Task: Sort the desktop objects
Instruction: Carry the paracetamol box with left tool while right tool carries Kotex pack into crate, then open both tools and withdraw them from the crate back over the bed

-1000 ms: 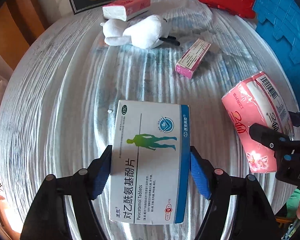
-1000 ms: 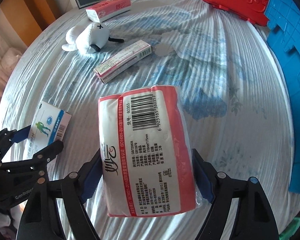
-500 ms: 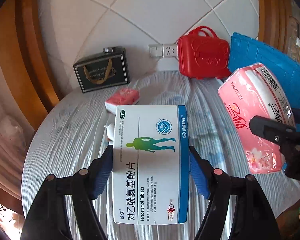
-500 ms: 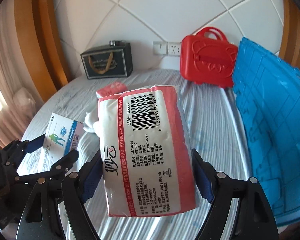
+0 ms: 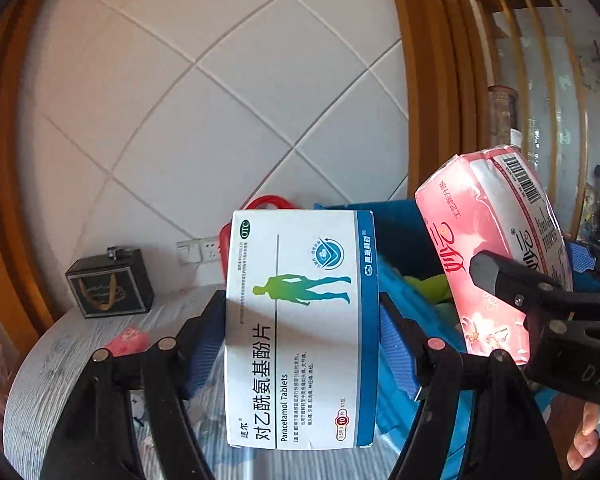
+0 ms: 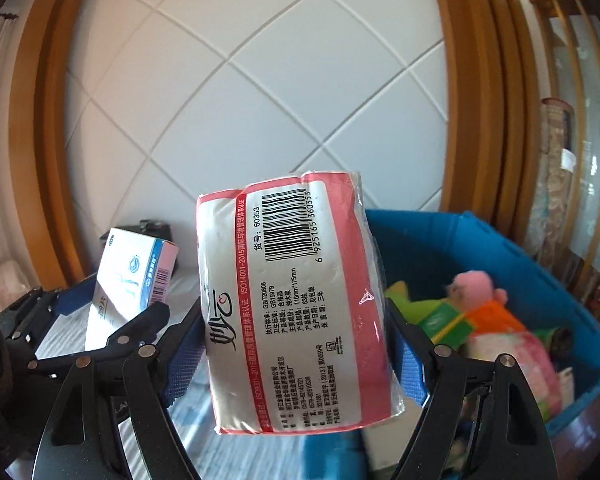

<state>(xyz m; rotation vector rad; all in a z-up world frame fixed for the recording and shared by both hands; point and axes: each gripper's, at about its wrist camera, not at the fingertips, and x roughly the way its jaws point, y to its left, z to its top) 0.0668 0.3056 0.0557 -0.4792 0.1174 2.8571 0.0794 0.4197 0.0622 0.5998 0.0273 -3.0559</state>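
now both grippers raised off counter (image 5: 56, 364); earlier views looked down on it, now wall and blue bin (image 6: 540, 264) ahead. left gripper (image 5: 302, 332) fingers clamp paracetamol box (image 5: 300, 328) by its long sides. right gripper (image 6: 296, 344) fingers clamp pink tissue pack (image 6: 296, 300), beside bin holding plush toys (image 6: 480, 308).

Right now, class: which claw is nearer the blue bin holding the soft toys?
Right. The right claw, gripping the tissue pack, hangs beside the blue bin; the left claw, with its paracetamol box, sits farther away.
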